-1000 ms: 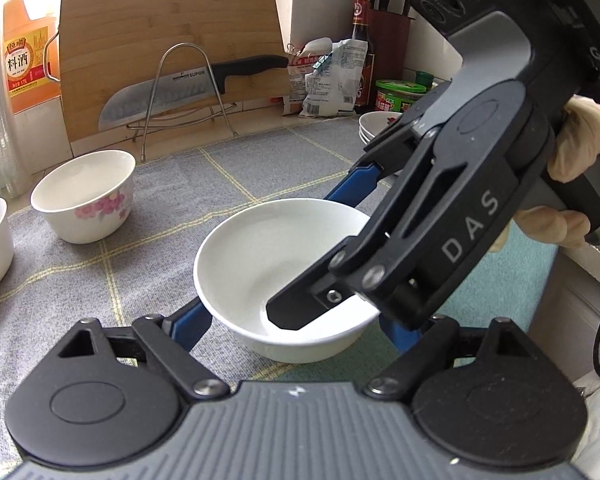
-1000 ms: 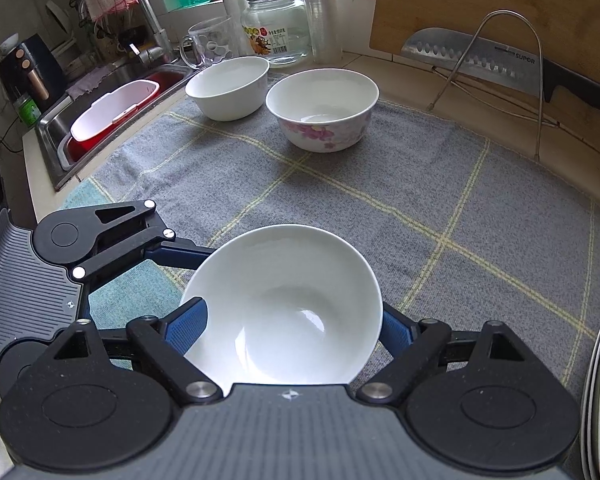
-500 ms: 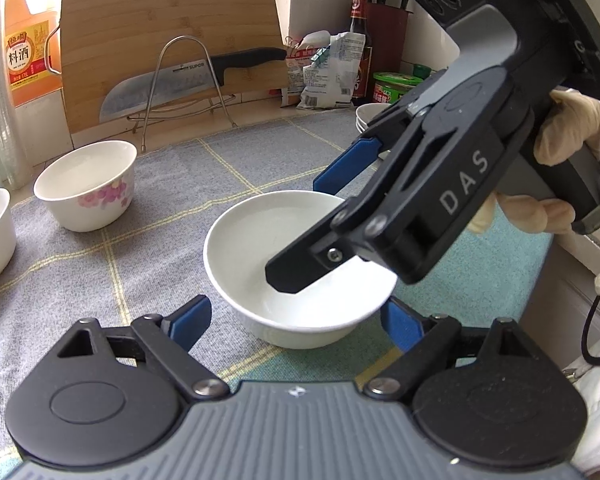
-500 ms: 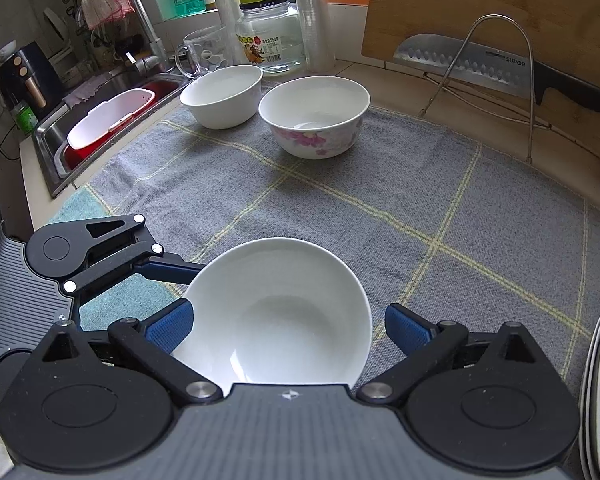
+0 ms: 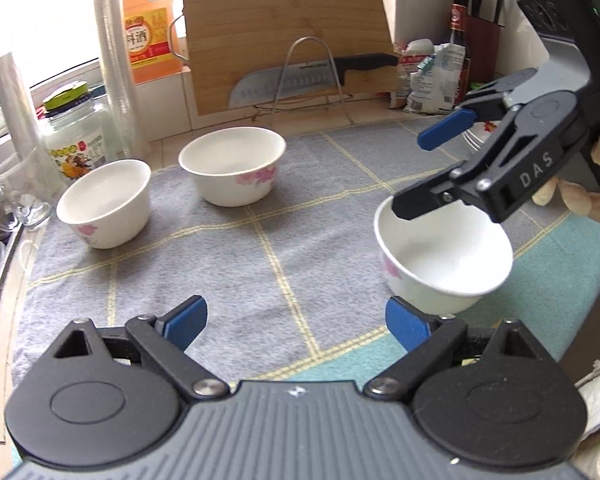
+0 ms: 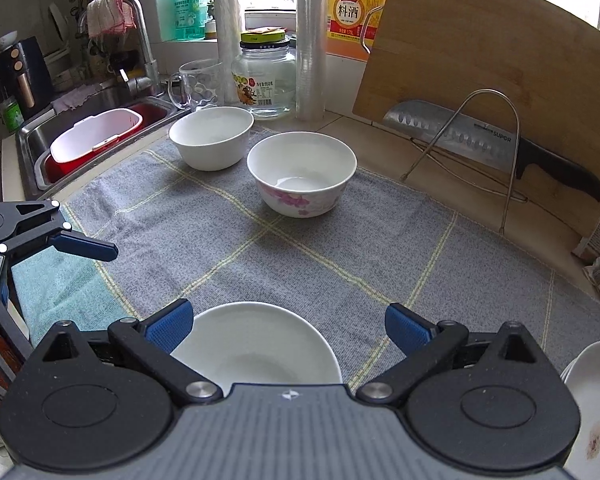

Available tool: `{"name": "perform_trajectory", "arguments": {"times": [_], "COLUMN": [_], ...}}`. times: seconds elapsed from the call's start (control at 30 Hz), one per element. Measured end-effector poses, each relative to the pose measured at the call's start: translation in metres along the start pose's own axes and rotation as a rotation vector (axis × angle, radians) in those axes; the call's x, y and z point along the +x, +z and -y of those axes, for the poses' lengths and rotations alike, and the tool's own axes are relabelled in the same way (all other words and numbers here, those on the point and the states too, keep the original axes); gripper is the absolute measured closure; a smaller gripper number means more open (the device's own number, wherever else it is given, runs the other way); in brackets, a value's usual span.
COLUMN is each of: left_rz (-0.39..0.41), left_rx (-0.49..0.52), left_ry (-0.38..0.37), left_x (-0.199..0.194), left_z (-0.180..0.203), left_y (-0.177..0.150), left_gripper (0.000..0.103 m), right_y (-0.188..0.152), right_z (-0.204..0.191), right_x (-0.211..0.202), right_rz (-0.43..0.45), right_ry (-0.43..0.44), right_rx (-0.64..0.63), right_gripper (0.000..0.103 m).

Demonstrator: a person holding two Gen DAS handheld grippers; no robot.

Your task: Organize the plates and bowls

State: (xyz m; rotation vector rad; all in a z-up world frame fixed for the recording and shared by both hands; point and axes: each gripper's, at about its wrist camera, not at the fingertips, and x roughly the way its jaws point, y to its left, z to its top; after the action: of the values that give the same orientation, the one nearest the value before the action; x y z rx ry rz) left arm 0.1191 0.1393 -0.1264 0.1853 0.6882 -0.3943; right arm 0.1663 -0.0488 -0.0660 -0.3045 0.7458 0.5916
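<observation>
The right gripper (image 6: 286,330) stands fully released; the near bowl (image 6: 256,350) sits on the grey cloth (image 6: 340,248) just below and between its fingers, gripped by neither. The left gripper (image 5: 296,320) is opening with nothing between its fingers; that bowl lies just off its right fingertip. Ahead of both grippers, two more bowls, one flowered (image 6: 302,172) and one plainer (image 6: 211,136), stand apart and unstacked. A stack of plates (image 6: 592,408) shows at the right gripper's right edge. Judgement: the task is at an early stage; three bowls remain to be gathered.
</observation>
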Motion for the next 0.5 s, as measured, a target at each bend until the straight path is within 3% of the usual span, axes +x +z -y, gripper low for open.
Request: {"name": "perform_trajectory", "arguments": {"times": [0.17, 0.33, 0.5], "left_rz": [0.070, 0.115, 0.114], "left_rx": [-0.019, -0.049, -0.012], "left_ry": [0.072, 0.083, 0.066], "left_x": [0.005, 0.016, 0.038], "left_z": [-0.032, -0.064, -0.086], "left_y": [0.018, 0.044, 0.068], "left_gripper": [0.007, 0.002, 0.002], "right_y": [0.012, 0.027, 0.038], "right_z": [-0.004, -0.015, -0.023], "right_x": [0.011, 0.017, 0.021], "right_rz": [0.001, 0.043, 0.069], "right_ry": [-0.001, -0.017, -0.053], "right_rx": [-0.001, -0.023, -0.047], "right_gripper": [0.000, 0.000, 0.000]}}
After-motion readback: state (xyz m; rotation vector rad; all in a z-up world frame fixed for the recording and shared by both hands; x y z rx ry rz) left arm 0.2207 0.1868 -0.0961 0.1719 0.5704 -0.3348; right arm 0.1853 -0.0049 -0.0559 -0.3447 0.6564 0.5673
